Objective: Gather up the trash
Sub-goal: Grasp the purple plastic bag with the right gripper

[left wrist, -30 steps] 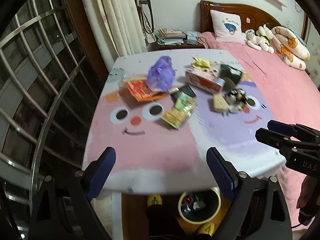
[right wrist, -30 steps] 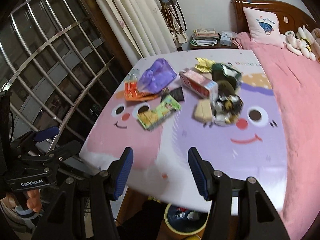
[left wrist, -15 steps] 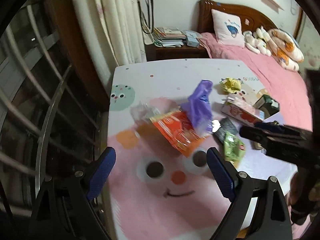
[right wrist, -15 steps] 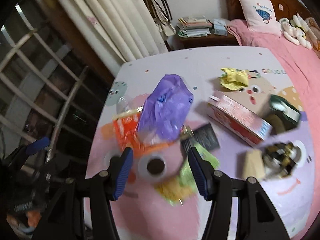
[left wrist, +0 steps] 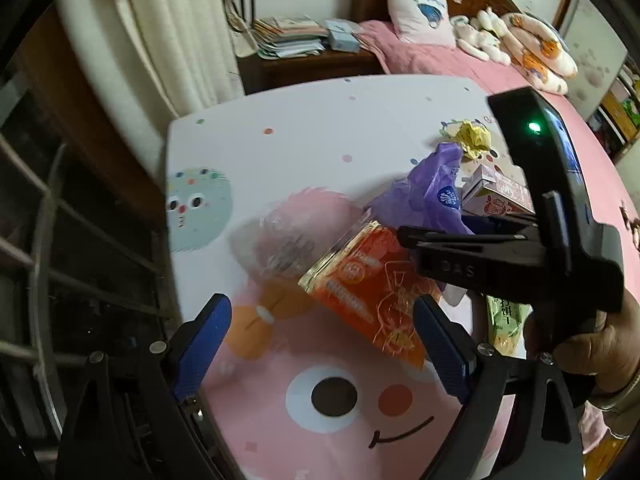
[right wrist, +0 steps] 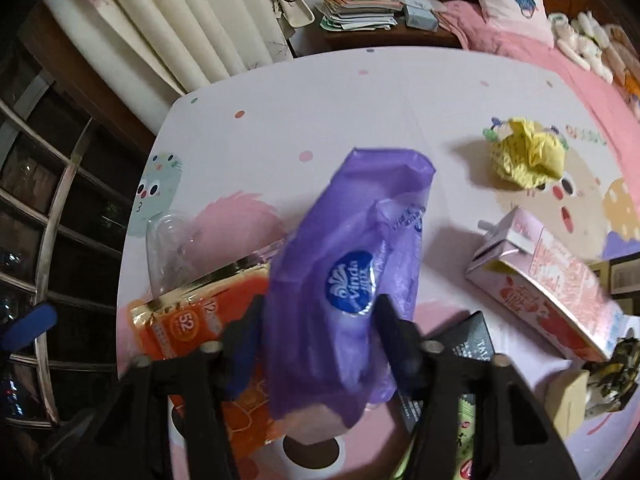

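Observation:
A purple Vinda tissue wrapper (right wrist: 352,264) lies on the cartoon-print table (right wrist: 320,92), partly over an orange snack packet (right wrist: 188,320). My right gripper (right wrist: 320,344) is open, its jaws either side of the purple wrapper's near end, not pressing it. In the left wrist view my left gripper (left wrist: 320,344) is open and empty above the orange packet (left wrist: 372,292), beside a clear plastic bottle (left wrist: 280,248). The right gripper's body (left wrist: 520,256) reaches in from the right at the purple wrapper (left wrist: 428,196).
A crumpled yellow wrapper (right wrist: 524,156), a pink milk carton (right wrist: 552,284), a black packet (right wrist: 476,340), a green packet (left wrist: 504,324) and a crushed dark wrapper (right wrist: 612,384) lie on the table. A pink bed (left wrist: 460,60) stands to the right, a window grille (right wrist: 52,208) to the left.
Both grippers have moved forward and down over the table. The right gripper's jaws now straddle the purple wrapper. The left gripper has come closer to the orange packet.

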Demonstrator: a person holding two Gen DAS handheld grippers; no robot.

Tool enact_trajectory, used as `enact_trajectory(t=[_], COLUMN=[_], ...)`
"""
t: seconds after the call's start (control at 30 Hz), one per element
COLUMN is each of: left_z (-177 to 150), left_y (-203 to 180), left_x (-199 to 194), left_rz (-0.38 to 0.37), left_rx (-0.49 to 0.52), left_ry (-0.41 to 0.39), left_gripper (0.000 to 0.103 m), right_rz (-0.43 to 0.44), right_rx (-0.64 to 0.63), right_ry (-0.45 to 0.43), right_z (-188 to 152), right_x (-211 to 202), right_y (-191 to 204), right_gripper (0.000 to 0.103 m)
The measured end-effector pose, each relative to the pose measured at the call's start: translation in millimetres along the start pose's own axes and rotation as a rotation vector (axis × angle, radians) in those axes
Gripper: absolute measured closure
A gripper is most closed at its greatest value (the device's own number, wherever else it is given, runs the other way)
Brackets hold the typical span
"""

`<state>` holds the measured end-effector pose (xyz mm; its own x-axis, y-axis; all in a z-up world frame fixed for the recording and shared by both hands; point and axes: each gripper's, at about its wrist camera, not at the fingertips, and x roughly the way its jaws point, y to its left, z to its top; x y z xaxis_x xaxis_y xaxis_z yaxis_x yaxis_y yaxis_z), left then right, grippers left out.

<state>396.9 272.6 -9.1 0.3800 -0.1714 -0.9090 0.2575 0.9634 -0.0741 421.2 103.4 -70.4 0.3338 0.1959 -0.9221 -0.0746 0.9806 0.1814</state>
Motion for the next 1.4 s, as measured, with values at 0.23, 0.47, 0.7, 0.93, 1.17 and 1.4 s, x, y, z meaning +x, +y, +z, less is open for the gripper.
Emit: enact_trajectory(t=[0.23,0.47,0.7,0.93,1.17,1.4], left_z=[21,25,17,20,21,20], left_y=[-1,-4,-26,-66,-91,-111], left_x=[46,90,103,105,122,134], left_rz=[-0.066,-0.123,-0.164,-0.122,-0.09,-0.088], left_rx=[0.045,0.073,0.122,0.264,0.333,0.382], left_ry=[0.09,0.202,0.246,0.223,0.259,0.277], left_gripper=[0.012,0.012,0.012,0.012,0.012,0.012], right_rz=[0.067,0.103,0.131,0.149,0.129,0.055], right_rx=[0.081,0.13,0.147,0.159,0.172,0.174], right_ry=[-0.016,-0.051,-0.055,-0.113,-0.178,-0.157], right_z=[-19,-32,-41,-39,-39,-57], right_x=[-12,-23,-25,-46,-73,-66], right_y=[-34,-47,-47,-50,-57,-74], right_gripper=[0.079,0.08,0.08,0.082,0.082,0.084])
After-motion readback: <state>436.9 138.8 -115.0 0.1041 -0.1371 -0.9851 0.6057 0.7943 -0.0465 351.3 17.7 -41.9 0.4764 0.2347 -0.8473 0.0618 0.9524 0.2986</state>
